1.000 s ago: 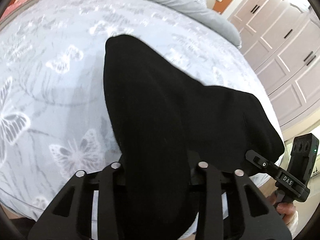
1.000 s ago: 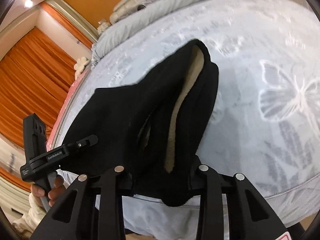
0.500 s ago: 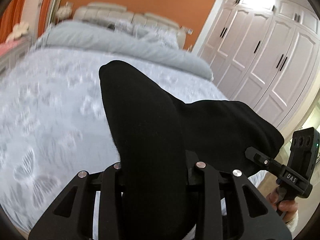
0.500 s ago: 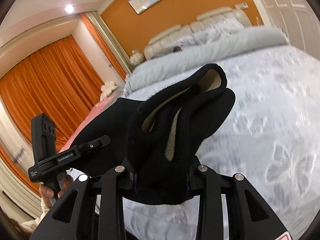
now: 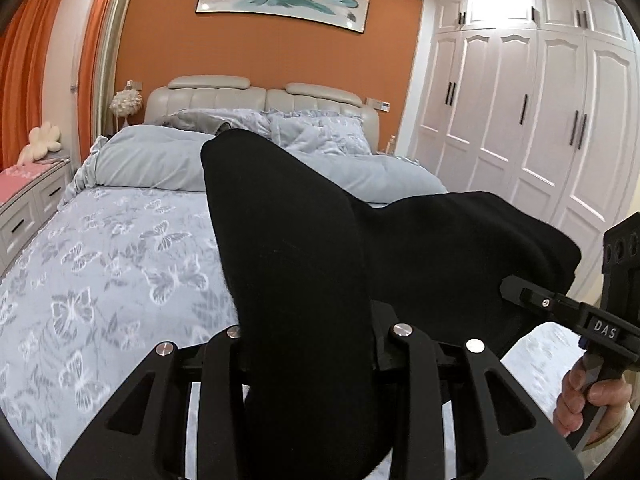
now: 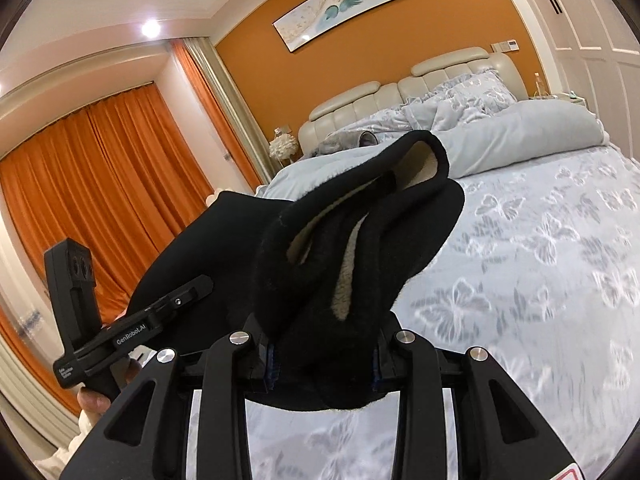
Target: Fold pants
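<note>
The black pants (image 5: pixel 304 264) with a cream fleece lining (image 6: pixel 344 280) hang between my two grippers, lifted above the bed. My left gripper (image 5: pixel 316 344) is shut on one bunched end of the pants. My right gripper (image 6: pixel 324 344) is shut on the other end (image 6: pixel 352 248), where the lining shows. The right gripper also shows at the right edge of the left wrist view (image 5: pixel 560 312). The left gripper shows at the left of the right wrist view (image 6: pixel 132 328). The fingertips are hidden by the cloth.
The bed (image 5: pixel 100 280) has a blue-grey butterfly sheet, a folded grey duvet (image 5: pixel 152 164) and pillows at the headboard. White wardrobes (image 5: pixel 540 120) stand on the right. A white dresser (image 5: pixel 24 208) and orange curtains (image 6: pixel 100 184) are on the left.
Both grippers have lifted and tilted up with the pants. The views went from looking down at the sheet to looking level across the bed at the headboard and wall.
</note>
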A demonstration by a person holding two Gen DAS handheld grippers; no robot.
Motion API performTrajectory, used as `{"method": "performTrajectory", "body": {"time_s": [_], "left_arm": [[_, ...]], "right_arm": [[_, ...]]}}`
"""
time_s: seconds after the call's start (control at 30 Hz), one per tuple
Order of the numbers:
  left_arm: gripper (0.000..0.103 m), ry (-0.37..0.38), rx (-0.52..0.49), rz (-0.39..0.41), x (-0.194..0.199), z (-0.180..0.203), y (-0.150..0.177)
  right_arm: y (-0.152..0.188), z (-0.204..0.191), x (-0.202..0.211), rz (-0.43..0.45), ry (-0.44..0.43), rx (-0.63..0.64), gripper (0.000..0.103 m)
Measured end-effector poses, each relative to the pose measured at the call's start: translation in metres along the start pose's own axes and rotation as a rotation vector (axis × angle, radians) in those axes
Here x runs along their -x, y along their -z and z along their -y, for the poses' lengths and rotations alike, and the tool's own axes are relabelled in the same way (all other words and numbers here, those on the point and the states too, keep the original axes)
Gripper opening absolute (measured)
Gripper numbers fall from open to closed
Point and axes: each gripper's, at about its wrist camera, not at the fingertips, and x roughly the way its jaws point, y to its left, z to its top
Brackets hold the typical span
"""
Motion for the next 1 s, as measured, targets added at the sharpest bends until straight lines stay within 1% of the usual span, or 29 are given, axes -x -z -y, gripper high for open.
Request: {"method": "performTrajectory", "body": {"time_s": [0.1, 0.2, 0.33, 0.5, 0.6, 0.73, 1.0], "left_arm": [[0.032, -0.016, -0.007, 0.007, -0.026, -0.007, -0.011], [0.032, -0.025, -0.009, 0.015, -0.057, -0.016, -0.019], [0.032, -0.030, 0.009, 0.009, -0.105, -0.033, -0.022], [0.032, -0.055, 0.018, -0.017, -0.162, -0.050, -0.012], [0.032, -0.070, 0.030, -0.046, -0.196, -0.060, 0.002], [0.032, -0.073, 0.050, -0.091, -0.229, -0.072, 0.022], [0.033, -0.073, 0.065, -0.185, -0.274, -0.090, 0.069]], "right_arm": [[-0.019, 0.013, -0.028, 0.004, 0.007, 0.003, 0.031], [-0.030, 0.029, -0.057, 0.006, 0.013, 0.001, 0.031], [-0.034, 0.054, -0.096, 0.003, 0.021, -0.012, 0.032], [-0.033, 0.091, -0.149, -0.017, 0.021, -0.033, 0.032], [-0.026, 0.115, -0.179, -0.045, 0.025, -0.051, 0.032], [-0.010, 0.137, -0.211, -0.095, 0.041, -0.063, 0.032], [0.035, 0.174, -0.252, -0.198, 0.070, -0.069, 0.032]]}}
